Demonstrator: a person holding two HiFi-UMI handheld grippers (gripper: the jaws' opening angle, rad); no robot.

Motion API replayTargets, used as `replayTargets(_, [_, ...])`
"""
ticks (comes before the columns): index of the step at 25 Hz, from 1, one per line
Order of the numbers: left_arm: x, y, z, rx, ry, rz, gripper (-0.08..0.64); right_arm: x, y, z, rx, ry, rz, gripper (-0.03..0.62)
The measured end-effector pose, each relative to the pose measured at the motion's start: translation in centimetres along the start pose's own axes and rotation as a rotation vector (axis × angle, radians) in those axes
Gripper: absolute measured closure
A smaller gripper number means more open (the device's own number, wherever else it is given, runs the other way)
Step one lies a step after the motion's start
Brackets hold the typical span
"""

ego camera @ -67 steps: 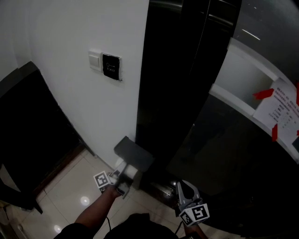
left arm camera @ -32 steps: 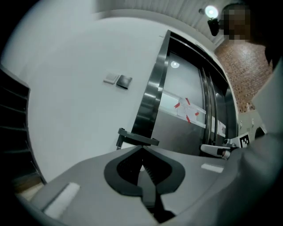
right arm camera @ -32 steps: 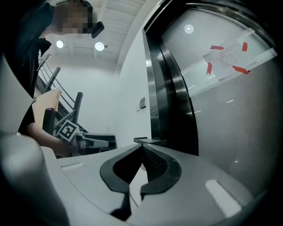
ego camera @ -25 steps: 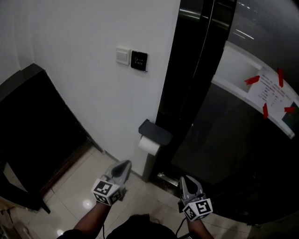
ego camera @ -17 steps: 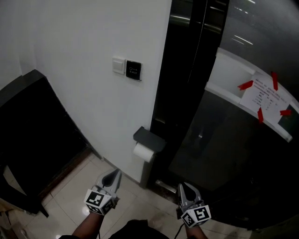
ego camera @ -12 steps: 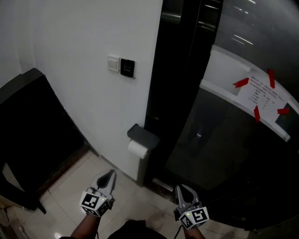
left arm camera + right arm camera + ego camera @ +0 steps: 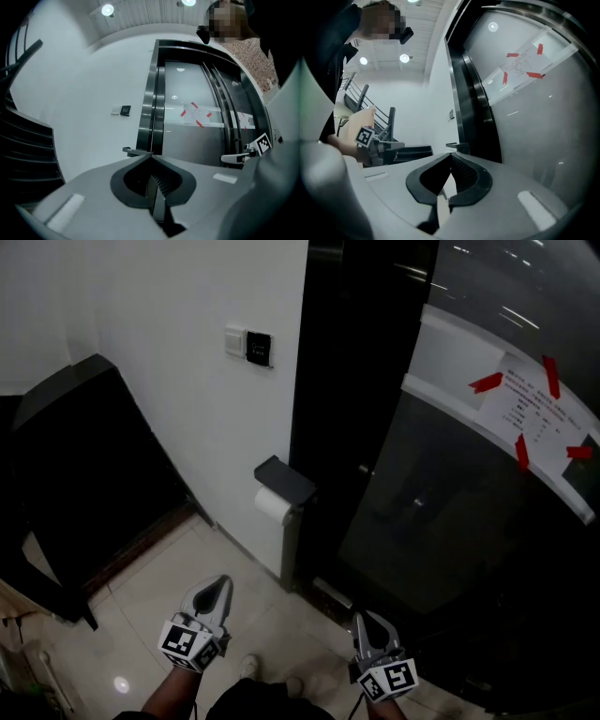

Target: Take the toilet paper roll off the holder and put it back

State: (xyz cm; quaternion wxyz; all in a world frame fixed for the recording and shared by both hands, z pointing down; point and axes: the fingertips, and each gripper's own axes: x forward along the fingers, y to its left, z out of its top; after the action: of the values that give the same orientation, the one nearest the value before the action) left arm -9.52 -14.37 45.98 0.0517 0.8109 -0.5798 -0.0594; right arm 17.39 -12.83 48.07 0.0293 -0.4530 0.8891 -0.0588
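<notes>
Okay, toilet paper roll (image 7: 273, 505) is seated on the dark-topped holder (image 7: 284, 479), mounted where the white wall (image 7: 178, 399) meets the black door frame (image 7: 347, 409). Left tool (image 7: 221, 581) and right tool (image 7: 362, 617) are both closed with nothing between the jaws, held low over the floor (image 7: 169, 563), pointing level and well apart from the roll. My read: no grasp is in progress, so whatever comes next starts with an approach. To do that well, I'd open the jaws before closing in, not at the roll. Come in level and below the holder's overhang so the tool doesn't knock it. Pinch the roll across its soft body lightly, since paper crushes and unwinds. Keep the other tool clear of the frame. When reseating, check that the roll hangs square before letting go.
</notes>
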Motion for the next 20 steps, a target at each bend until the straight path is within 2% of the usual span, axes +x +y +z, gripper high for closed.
replayTargets(3, [-1.1, -0.9, -0.4, 0.020, -0.016, 0.018, 0.558, -0.6, -0.2, -0.7, 0.021, -0.001, 0.014, 0.578])
replayTargets(8, [-2.7, -2.1, 0.5, 0.003, -0.009, 0.025, 0.558, -1.1, 1.1, -0.8, 0.026, -0.004, 0.043, 0.578])
replayTargets(13, [-3.6, -1.4, 0.9, -0.017, -0.033, 0.028, 0.558, -1.6, 2.2, -0.4, 0.021, -0.015, 0.021, 0.578])
replayTargets(20, [-5.3, -1.4, 1.5, -0.003, -0.030, -0.032, 0.558, -1.5, 5.6, 0.0, 0.000, -0.027, -0.002, 0.578])
